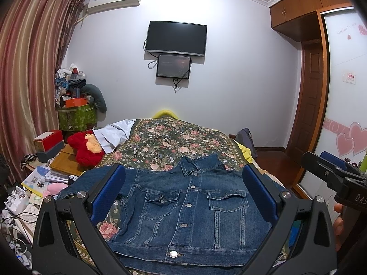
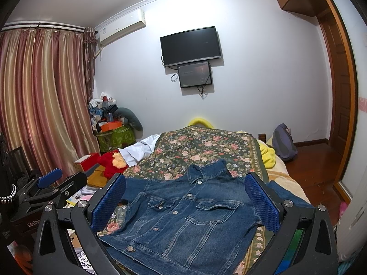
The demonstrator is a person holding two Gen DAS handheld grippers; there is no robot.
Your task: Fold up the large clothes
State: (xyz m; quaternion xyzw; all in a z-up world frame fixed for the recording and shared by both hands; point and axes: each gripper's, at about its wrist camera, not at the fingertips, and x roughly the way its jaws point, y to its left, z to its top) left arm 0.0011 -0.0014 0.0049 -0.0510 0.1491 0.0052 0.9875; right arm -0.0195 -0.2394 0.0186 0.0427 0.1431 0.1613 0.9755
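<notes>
Garment: we see a dark blue denim jacket with metal buttons (image 1: 190,206) lying front up and buttoned on a floral-print bedspread in dark green and pink (image 1: 174,142).
Pointing: collar away from us toward the white wall, hem nearest the cameras; long axis runs near to far, slightly skewed in the right wrist view (image 2: 183,215).
Left gripper: black two-finger gripper with blue pads (image 1: 183,194), spread wide, nothing between the fingers, above the jacket's hem end.
Right gripper: same build (image 2: 185,199), also spread wide and holding nothing; it shows at the right edge of the left view too.
Hidden: both sleeves mostly covered by gripper fingers; we can't tell how they lie. Hem corners are cut off behind the gripper frames.
Hard to make out: whether either gripper touches the cloth.
Surroundings: black wall-mounted television (image 1: 176,39), red plush toy (image 1: 86,147) beside the bed.
</notes>
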